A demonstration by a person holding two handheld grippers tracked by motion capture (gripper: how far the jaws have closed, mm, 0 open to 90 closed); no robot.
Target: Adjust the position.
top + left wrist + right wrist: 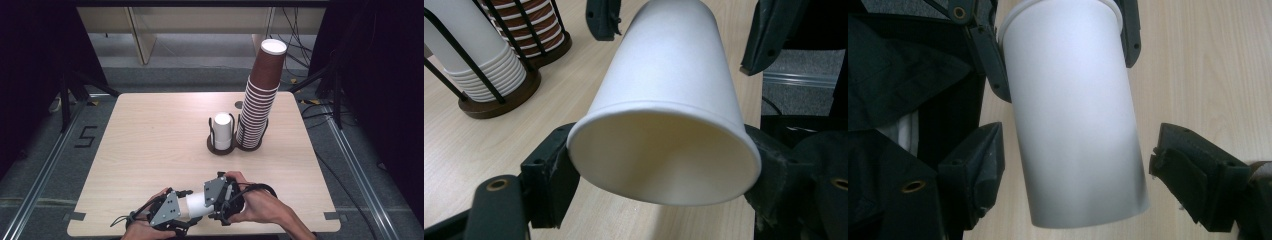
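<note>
- The light wooden table [150,145] carries two round racks at its far side. One holds a very tall stack of brown paper cups [261,95] that leans a little; the other, just beside it, holds a short stack of white paper cups [222,131].
- A single white paper cup [194,204] lies sideways in the air above the near edge of the table, between both grippers and well apart from the racks.
- The left gripper [664,172] is closed on this cup near its rim, one jaw on each side, and carries it.
- The right gripper [1075,180] stands open around the bottom end of the cup; its jaws have a clear gap on both sides and touch nothing.
- I judge the step is a handover. To do it well, the right jaws should close softly in the middle of the wall, because thin paper crushes easily, and the left should let go only after that.
- The left gripper view looks into the empty cup mouth; the right gripper view shows the gaps beside the cup wall, which the high view hides.
</note>
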